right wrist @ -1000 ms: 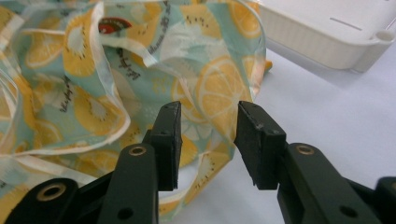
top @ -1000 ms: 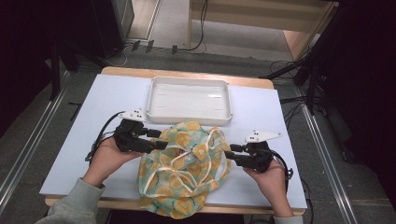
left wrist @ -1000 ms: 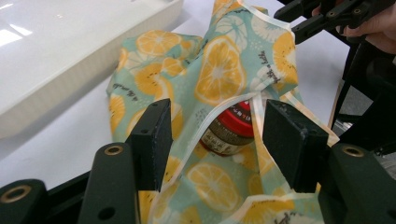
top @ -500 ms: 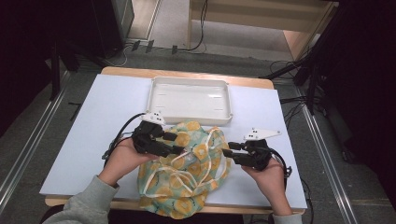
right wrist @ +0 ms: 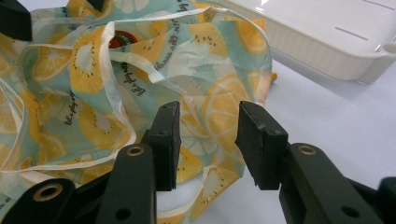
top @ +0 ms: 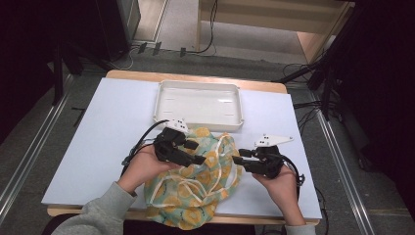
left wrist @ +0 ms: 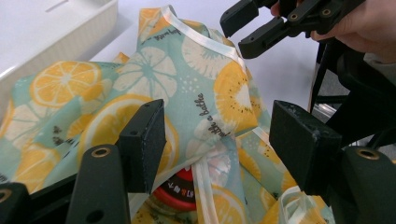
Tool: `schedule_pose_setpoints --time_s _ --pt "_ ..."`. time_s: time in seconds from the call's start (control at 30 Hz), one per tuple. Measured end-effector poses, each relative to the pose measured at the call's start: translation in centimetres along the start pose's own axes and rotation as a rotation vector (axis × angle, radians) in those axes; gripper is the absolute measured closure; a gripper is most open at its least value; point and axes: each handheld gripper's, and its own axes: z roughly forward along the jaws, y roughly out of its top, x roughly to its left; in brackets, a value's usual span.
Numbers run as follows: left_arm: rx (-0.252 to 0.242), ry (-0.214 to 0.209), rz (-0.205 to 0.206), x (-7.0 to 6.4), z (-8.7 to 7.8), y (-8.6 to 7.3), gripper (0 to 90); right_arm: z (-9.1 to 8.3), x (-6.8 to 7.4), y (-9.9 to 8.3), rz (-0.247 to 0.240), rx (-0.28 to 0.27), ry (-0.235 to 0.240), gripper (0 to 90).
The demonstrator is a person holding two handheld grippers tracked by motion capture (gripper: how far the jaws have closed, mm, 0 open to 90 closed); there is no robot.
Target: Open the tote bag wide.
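The pale tabletop [top: 98,147] spans the middle of the high view, and a white tray [top: 199,105] sits empty at its upper centre, its near rim just beside the top edge of the cloth. The fruit-print cloth bag [top: 195,191] lies crumpled in the lower centre of the frame, its long axis running from the tray's near rim down to the tabletop's front edge, where its lower end hangs slightly over and is hard to follow. Its pale ribbon trim [top: 222,164] loops across the folds, so the true outline cannot be made out. In the left gripper view a red round thing [left wrist: 180,191] peeks from under a fold at the lower centre, mostly hidden by cloth. The left claw [top: 198,159] reaches in from the left of the frame over the bag's upper middle; its jaws stand spread wide with cloth between and below them, closed on nothing. The right claw [top: 236,159] comes from the right of the frame at the bag's right edge; in the right gripper view [right wrist: 205,140] its jaws stand apart with the bag's corner fold in the gap, though whether the pads touch the cloth cannot be told.
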Motion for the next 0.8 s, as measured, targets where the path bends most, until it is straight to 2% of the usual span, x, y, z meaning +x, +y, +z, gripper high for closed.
schedule_pose_setpoints --time_s 0.13,0.23,0.4,0.73,0.8 --pt "0.036 0.027 0.01 0.3 0.9 0.0 36.7 0.3 0.1 0.2 0.004 0.004 0.004 60.7" --pt "0.044 0.041 0.014 0.6 1.4 0.0 37.3 0.6 0.1 0.3 0.001 0.006 0.007 60.7" --pt "0.047 0.064 0.023 1.0 1.7 -0.1 43.5 0.9 0.4 0.5 -0.006 0.006 0.012 60.8" --pt "0.044 0.085 0.04 1.1 1.7 -0.2 75.7 1.3 0.8 0.7 -0.009 0.003 0.013 60.8" --pt "0.036 0.073 0.033 1.1 1.7 -0.2 83.1 1.3 0.8 0.7 -0.006 -0.001 0.014 60.8"
